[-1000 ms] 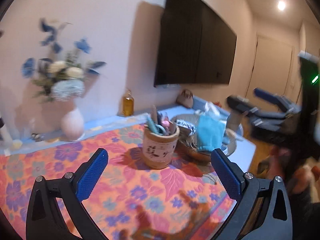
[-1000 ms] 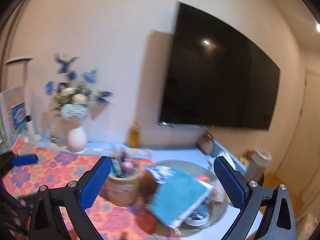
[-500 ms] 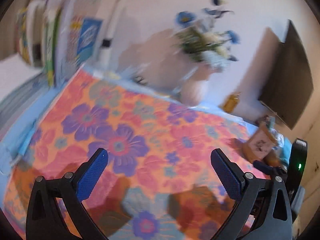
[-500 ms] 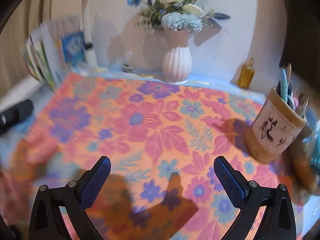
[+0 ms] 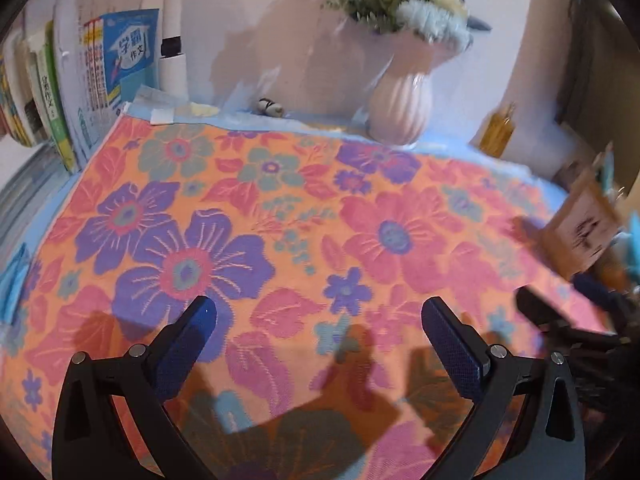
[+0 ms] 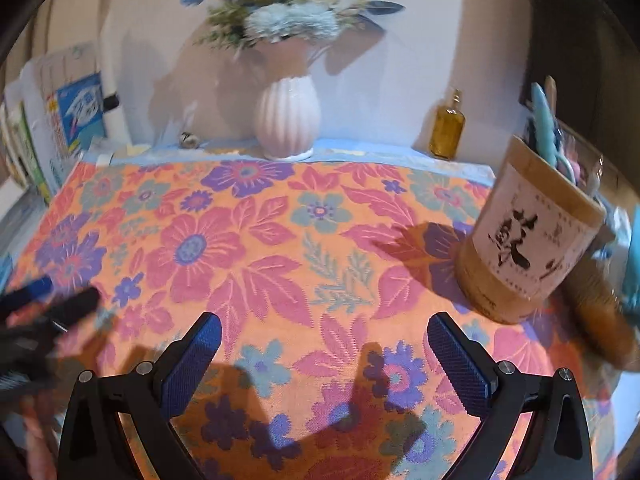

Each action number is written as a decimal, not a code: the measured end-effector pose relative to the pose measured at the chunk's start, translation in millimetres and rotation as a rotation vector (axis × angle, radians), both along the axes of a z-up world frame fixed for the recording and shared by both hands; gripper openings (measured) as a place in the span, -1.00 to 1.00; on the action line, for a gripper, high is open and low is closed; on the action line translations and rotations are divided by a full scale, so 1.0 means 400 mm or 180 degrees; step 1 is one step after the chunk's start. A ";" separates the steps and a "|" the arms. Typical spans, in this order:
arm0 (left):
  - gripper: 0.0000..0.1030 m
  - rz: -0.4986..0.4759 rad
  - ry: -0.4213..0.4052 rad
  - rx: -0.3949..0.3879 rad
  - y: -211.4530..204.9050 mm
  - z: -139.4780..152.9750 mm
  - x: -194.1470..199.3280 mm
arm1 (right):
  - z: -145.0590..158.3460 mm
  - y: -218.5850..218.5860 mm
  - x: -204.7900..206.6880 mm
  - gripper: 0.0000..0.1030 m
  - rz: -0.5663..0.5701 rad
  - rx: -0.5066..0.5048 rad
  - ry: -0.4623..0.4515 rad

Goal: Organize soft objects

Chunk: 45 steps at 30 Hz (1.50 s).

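Both grippers, the left gripper (image 5: 318,314) and the right gripper (image 6: 324,330), hang with jaws spread wide and empty above the floral cloth (image 5: 280,208), which lies flat across the table. A pink ribbed vase (image 6: 287,120) stands at the cloth's far edge, and a bamboo pen holder (image 6: 528,240) sits on its right side.

One vase (image 6: 287,118), one bottle (image 6: 447,128), one pen holder (image 6: 528,240), one floral cloth (image 6: 280,248).

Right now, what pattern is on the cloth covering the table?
Orange floral cloth with pink, purple and teal flowers and leaves; clearest in the right wrist view.
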<state>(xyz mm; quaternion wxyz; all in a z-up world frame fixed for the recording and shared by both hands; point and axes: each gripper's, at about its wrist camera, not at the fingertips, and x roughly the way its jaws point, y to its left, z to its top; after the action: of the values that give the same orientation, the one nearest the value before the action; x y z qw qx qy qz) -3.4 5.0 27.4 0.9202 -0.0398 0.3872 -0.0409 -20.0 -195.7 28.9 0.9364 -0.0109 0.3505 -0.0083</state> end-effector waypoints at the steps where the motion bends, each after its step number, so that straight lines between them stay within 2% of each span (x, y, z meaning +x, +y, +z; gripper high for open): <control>1: 0.98 0.0055 -0.0003 0.0024 0.002 -0.002 -0.002 | 0.000 -0.001 -0.001 1.00 0.0032 0.0044 0.0008; 6: 0.98 0.0092 -0.0008 0.0003 0.011 -0.005 -0.008 | -0.007 -0.006 0.004 1.00 0.0089 0.0176 0.0079; 13: 0.98 -0.0015 0.0002 0.0171 -0.017 -0.010 -0.008 | -0.009 -0.026 0.006 1.00 0.0036 0.0332 0.0106; 23: 0.98 -0.0162 -0.0037 0.0366 -0.046 -0.010 -0.014 | -0.010 -0.019 0.007 1.00 0.0035 0.0259 0.0105; 33: 0.98 -0.0197 -0.0017 0.0359 -0.049 -0.012 -0.014 | -0.012 -0.019 0.009 1.00 0.0034 0.0264 0.0111; 45: 0.98 -0.0265 0.0242 0.0533 -0.071 -0.040 0.009 | -0.019 -0.020 0.014 1.00 0.0039 0.0282 0.0151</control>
<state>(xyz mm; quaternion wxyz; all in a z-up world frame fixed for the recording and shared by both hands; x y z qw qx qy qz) 0.4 -23.4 11.2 0.9025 0.0519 0.4252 -0.0450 -14.5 -203.5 21.4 0.9275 0.0282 0.3726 0.0133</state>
